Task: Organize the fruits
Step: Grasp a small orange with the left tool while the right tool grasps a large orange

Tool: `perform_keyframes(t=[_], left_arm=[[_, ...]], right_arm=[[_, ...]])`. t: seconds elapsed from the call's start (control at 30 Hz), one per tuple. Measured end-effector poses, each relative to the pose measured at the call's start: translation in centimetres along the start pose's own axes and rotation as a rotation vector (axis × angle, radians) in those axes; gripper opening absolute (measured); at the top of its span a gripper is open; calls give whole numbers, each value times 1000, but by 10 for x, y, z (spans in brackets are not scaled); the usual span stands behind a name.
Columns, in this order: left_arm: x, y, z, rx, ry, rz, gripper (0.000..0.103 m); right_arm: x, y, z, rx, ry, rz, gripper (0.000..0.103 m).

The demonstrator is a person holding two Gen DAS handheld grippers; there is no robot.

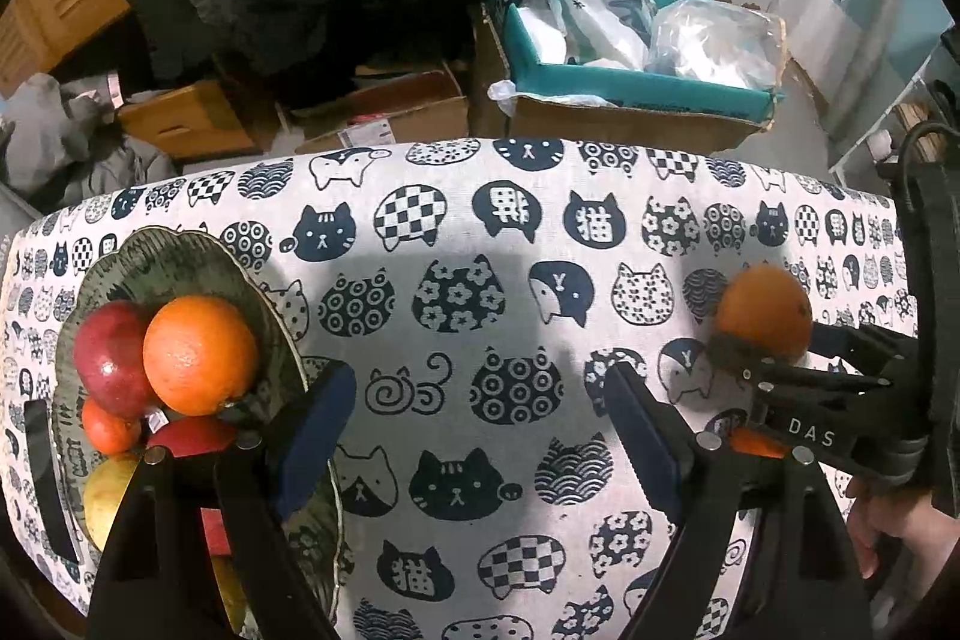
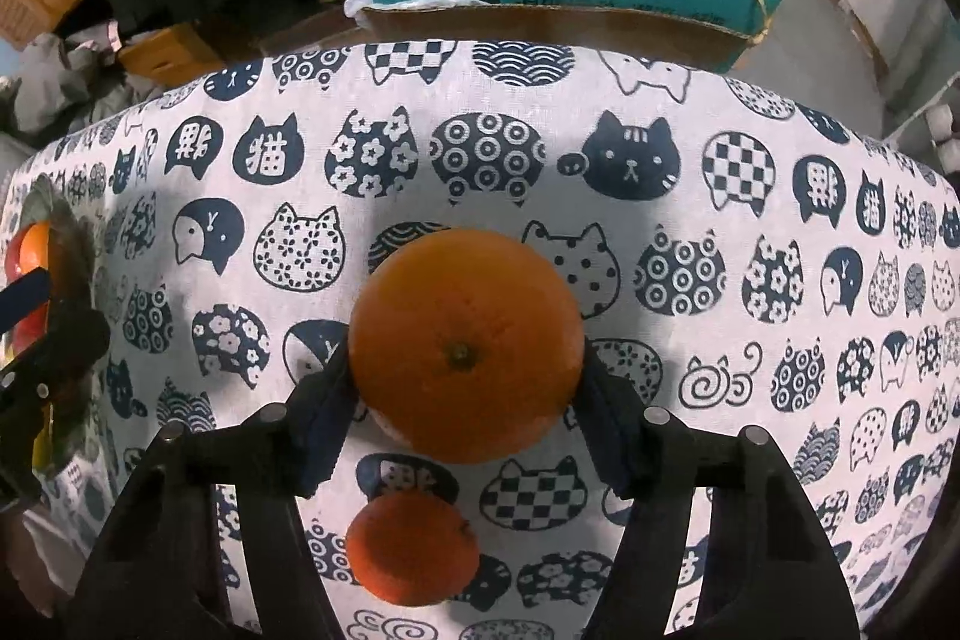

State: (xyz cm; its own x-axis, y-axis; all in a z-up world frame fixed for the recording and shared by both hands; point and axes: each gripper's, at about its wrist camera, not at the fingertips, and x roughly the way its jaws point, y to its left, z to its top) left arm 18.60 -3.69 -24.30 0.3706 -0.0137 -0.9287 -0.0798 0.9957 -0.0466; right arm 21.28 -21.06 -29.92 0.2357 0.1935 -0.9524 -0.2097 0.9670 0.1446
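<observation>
On the cat-print cloth (image 2: 660, 196) sits a large orange (image 2: 465, 346), and the blue pads of my right gripper (image 2: 465, 382) press on both of its sides. A smaller orange (image 2: 414, 550) lies just nearer to the camera, untouched. In the left wrist view the same large orange (image 1: 762, 310) shows at the right with the right gripper (image 1: 780, 370) around it. My left gripper (image 1: 480, 430) is open over bare cloth, its left finger above the rim of a green leaf-shaped dish (image 1: 174, 256). The dish holds an orange (image 1: 201, 355), a red apple (image 1: 111, 358) and several more fruits.
Beyond the table's far edge stand a teal box (image 1: 630, 82) full of plastic bags and brown cardboard boxes (image 1: 192, 118). A hand (image 1: 894, 526) grips the right tool at the lower right. Dark clothing hangs behind the table.
</observation>
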Motion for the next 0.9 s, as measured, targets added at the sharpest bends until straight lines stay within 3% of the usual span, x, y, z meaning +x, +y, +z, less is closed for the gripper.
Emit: perform_keyframes(t=[0.4,0.9], left_arm=[[-9,-39,-9,69,0,-58,86],[-5,-114,-33,189,55,-159,86]], right_arm=[[-51,-30,-24,35,-86,-41,66],[-93,-85,-77,121,-123,-64,66]])
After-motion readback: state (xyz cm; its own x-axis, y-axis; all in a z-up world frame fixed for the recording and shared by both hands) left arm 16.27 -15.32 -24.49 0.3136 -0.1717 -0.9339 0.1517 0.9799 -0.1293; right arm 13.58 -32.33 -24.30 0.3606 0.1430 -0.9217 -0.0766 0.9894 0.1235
